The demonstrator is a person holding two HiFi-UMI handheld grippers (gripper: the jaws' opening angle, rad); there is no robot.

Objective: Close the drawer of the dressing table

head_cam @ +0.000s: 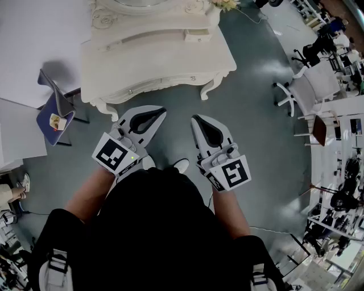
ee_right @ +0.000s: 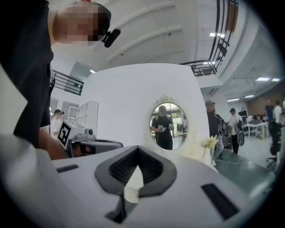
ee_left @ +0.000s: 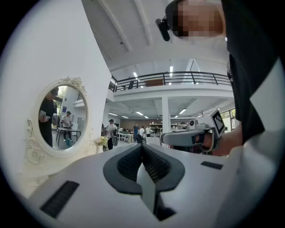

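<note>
The white carved dressing table stands ahead of me against a white wall. On its upper tier a small drawer sticks out a little from the front. Its oval mirror also shows in the right gripper view. My left gripper and right gripper hover side by side, level, short of the table's front edge and touching nothing. Both have their jaws together with nothing between them. The black pads of the left gripper meet at the tip, and so do the right gripper's pads.
A folding chair with a blue seat stands left of the table. White office chairs and shelving fill the right side. A small bunch of flowers sits on the table's right end. The grey floor lies between me and the table.
</note>
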